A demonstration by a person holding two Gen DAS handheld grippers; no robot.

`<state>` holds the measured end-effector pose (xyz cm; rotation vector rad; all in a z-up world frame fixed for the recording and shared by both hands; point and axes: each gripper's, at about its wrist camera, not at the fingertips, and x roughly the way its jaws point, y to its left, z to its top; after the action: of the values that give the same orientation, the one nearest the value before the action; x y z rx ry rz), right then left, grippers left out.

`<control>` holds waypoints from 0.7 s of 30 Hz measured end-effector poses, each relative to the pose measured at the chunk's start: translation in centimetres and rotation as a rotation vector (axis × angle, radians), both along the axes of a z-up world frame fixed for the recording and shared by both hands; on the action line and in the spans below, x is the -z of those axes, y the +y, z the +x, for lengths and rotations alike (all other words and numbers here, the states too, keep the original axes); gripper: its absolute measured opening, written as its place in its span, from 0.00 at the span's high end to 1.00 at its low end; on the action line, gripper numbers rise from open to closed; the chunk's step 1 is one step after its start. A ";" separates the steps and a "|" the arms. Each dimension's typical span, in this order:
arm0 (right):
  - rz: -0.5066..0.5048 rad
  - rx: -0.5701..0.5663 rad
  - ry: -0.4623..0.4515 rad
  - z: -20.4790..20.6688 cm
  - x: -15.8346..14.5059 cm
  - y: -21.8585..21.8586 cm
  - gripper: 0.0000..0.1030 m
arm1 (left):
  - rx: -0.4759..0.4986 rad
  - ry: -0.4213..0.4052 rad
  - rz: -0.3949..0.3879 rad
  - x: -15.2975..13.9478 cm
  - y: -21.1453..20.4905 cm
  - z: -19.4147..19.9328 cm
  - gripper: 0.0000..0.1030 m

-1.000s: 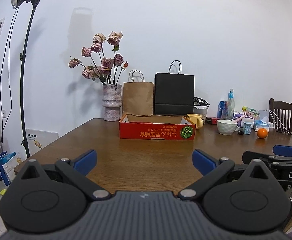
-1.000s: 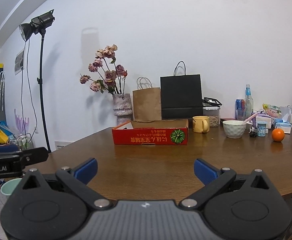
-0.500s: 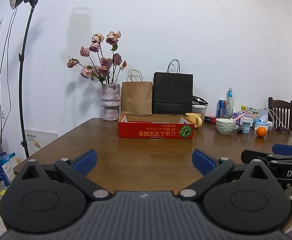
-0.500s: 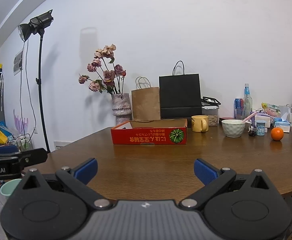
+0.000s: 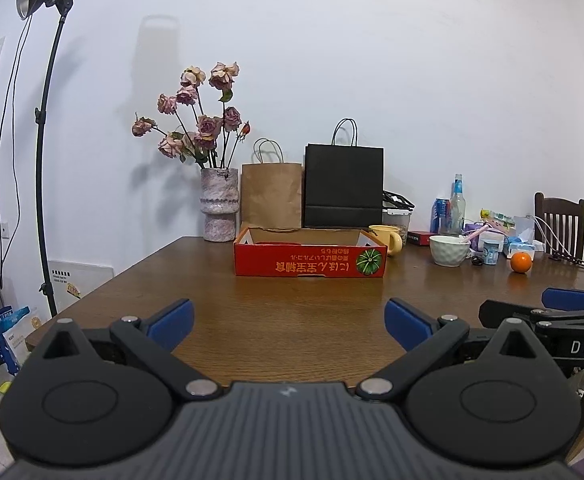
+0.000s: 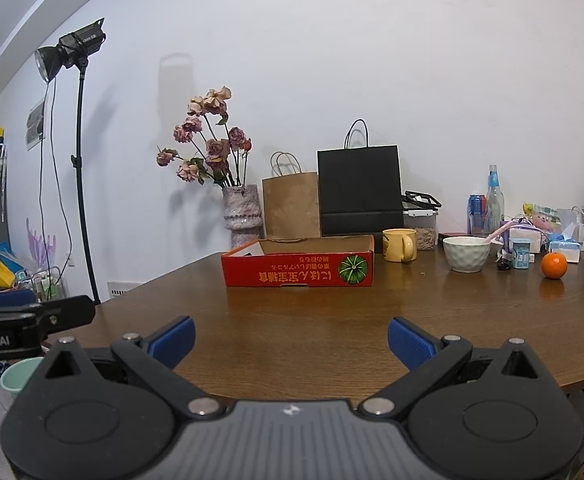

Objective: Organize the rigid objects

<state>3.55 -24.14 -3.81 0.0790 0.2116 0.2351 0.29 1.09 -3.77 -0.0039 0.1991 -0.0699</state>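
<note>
Both claws, left claw [image 5: 287,320] and right claw [image 6: 290,338], I am holding spread and empty over the near surface [image 5: 251,300], squaring up toward the red box [image 5: 310,258] for the mug [image 6: 399,245], bowl [image 6: 466,253] and orange [image 6: 554,266] sitting to its right.

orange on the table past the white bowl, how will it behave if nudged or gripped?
The orange is round and sits free on the smooth wooden table, so a nudge probably rolls it. Likely firm enough to grip, though its curved skin may slip sideways.
</note>
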 end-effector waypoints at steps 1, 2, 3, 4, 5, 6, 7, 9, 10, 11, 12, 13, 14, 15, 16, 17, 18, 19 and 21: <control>0.000 0.001 0.000 0.0 0.0 0.0 0.00 | 0.000 0.000 0.000 0.0 0.0 0.0 0.00; 0.001 0.001 0.000 0.0 0.0 0.0 0.00 | 0.001 0.001 0.000 0.0 0.0 0.0 0.00; 0.001 0.001 0.001 0.0 0.1 0.0 0.00 | 0.000 0.000 0.000 0.0 0.0 0.0 0.00; 0.001 0.001 0.001 0.0 0.1 0.1 0.00 | -0.001 -0.001 0.000 0.0 0.0 0.0 0.00; 0.000 0.001 0.001 0.1 0.0 0.1 0.00 | -0.001 -0.001 0.000 0.0 0.0 0.0 0.00; 0.001 0.002 0.001 0.1 0.0 0.1 0.00 | 0.000 0.000 0.000 0.0 0.0 0.0 0.00; 0.001 0.001 0.001 0.1 0.0 0.1 0.00 | 0.001 0.000 0.001 0.0 0.0 0.1 0.00; 0.001 0.002 0.001 0.1 0.0 0.1 0.00 | -0.001 0.000 0.000 0.0 0.0 0.0 0.00; 0.001 0.002 0.001 0.1 0.0 0.1 0.00 | -0.001 0.000 0.000 0.0 0.0 0.0 0.00; 0.002 0.002 0.002 0.1 0.1 0.1 0.00 | 0.000 0.000 0.000 0.0 0.0 0.0 0.00; 0.002 0.002 0.003 0.0 0.0 0.2 0.00 | 0.001 0.001 -0.001 0.0 0.0 0.1 0.00; 0.002 0.002 0.005 0.1 0.1 0.2 0.00 | 0.000 0.002 -0.001 0.0 0.0 0.1 0.00; 0.002 0.003 0.005 0.1 0.1 0.2 0.00 | 0.002 0.000 0.000 0.1 0.2 0.0 0.00; 0.003 0.003 0.005 0.0 0.1 0.2 0.00 | 0.002 0.000 0.001 0.1 0.2 0.1 0.00; 0.002 0.003 0.005 0.0 0.1 0.2 0.00 | 0.003 0.001 0.000 0.1 0.2 0.1 0.00; 0.002 0.003 0.004 0.0 0.2 0.2 0.00 | 0.004 0.002 -0.001 0.1 0.2 0.1 0.00; 0.003 0.003 0.004 0.0 0.1 0.2 0.00 | 0.006 0.004 -0.001 0.1 0.2 0.1 0.00; 0.002 0.002 0.004 0.0 0.2 0.2 0.00 | 0.006 0.005 -0.001 0.1 0.2 0.0 0.00; 0.004 0.004 0.005 0.0 0.2 0.2 0.00 | 0.005 0.005 0.002 0.2 0.2 0.0 0.00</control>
<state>3.54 -23.94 -4.04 0.0836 0.2160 0.2311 0.31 1.32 -3.93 -0.0020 0.2045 -0.0747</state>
